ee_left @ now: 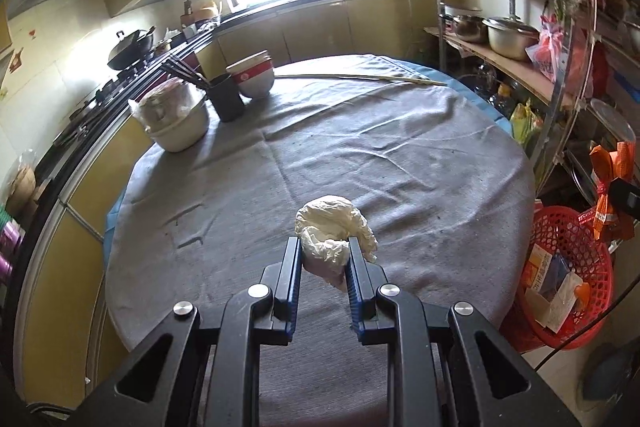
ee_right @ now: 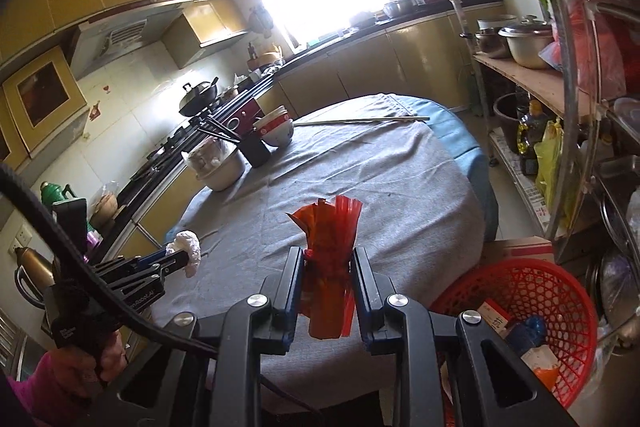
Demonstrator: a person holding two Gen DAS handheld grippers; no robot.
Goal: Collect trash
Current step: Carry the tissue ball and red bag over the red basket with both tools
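Both grippers tilt down over the table (ee_left: 400, 131), left gripper (ee_left: 325, 247) clamping crumpled paper (ee_left: 332, 223), right gripper (ee_right: 328, 259) clamping a red wrapper (ee_right: 330, 247), near the red basket (ee_right: 560, 291) beyond the table's edge.

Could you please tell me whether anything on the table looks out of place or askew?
A long thin stick lies across the table's far edge. The grey cloth is wrinkled and leaves blue cover bare there. Nothing looks spilled.
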